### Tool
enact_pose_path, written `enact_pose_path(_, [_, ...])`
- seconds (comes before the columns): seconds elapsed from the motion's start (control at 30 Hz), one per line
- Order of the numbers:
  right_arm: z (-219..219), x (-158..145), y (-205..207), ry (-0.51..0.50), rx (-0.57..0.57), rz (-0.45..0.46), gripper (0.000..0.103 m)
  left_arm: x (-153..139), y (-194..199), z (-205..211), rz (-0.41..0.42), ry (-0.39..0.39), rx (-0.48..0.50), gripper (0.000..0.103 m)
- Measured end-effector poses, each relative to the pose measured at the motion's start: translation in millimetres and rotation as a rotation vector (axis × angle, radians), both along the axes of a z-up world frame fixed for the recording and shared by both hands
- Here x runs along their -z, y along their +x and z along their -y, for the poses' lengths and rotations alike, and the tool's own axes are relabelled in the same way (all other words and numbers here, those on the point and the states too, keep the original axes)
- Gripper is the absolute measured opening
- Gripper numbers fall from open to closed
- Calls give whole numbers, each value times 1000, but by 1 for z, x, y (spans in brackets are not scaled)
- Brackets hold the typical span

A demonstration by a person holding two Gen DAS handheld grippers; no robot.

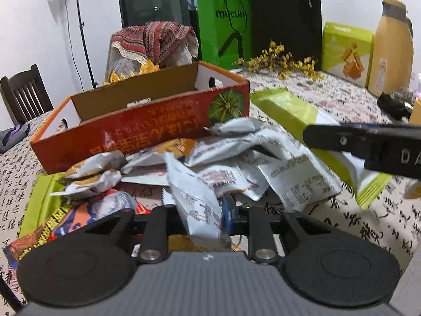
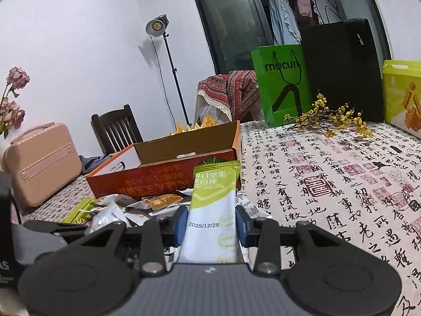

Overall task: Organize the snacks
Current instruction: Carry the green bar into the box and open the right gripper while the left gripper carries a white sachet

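Note:
A pile of small snack packets (image 1: 231, 163) lies on the tablecloth in front of an open orange cardboard box (image 1: 147, 129). My left gripper (image 1: 200, 216) is shut on a white printed packet (image 1: 194, 200) that stands up out of the near edge of the pile. My right gripper (image 2: 211, 226) is shut on a green and white snack bar packet (image 2: 213, 197), held upright just in front of the box (image 2: 163, 176). In the left wrist view that green packet (image 1: 289, 110) hangs over the pile at the right, under one of the right gripper's black fingers (image 1: 329, 135).
A green paper bag (image 1: 223, 29), a black bag (image 1: 286, 21), yellow dried flowers (image 1: 281, 60), a green snack carton (image 1: 344, 52) and a beige bottle (image 1: 392, 44) line the table's far side. A pink case (image 2: 39, 160) and a wooden chair (image 2: 115, 129) stand at the left.

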State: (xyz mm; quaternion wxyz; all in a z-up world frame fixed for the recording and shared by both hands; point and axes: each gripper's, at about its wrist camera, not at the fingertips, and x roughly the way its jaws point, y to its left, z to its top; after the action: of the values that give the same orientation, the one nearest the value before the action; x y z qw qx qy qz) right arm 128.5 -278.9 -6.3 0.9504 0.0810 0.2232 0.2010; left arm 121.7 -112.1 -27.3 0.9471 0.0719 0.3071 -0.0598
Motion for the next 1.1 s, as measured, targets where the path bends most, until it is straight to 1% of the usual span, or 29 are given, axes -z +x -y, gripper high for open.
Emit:
enact_pose_path(0.2, [-5, -4, -2, -6, 0, 11, 38, -18, -6, -13, 54, -43, -11, 21])
enact_pose_path(0.33, [-11, -11, 0, -10, -1, 26, 38, -35, -7, -25, 93, -80, -16, 21])
enact_pose_path(0.53, [-27, -33, 14, -12, -15, 79, 38, -75, 7, -48, 184, -122, -53, 21])
enact_pose_path(0.63, [-40, -49, 33, -2, -18, 93, 38, -96, 24, -60, 228, -132, -85, 21])
enact_pose_path(0.7, [-51, -58, 50, 4, -17, 99, 38, -108, 40, -68, 239, -151, -112, 21])
enact_pose_path(0.83, [-78, -73, 93, -3, 7, 86, 38, -120, 74, -86, 248, -185, -176, 21])
enact_pose_path(0.97, [-105, -75, 139, -5, 26, 43, 38, -116, 112, -106, 222, -219, -254, 21])
enact_pose_path(1.1, [-120, -63, 178, -25, 44, 19, 38, -95, 145, -124, 178, -204, -325, 21])
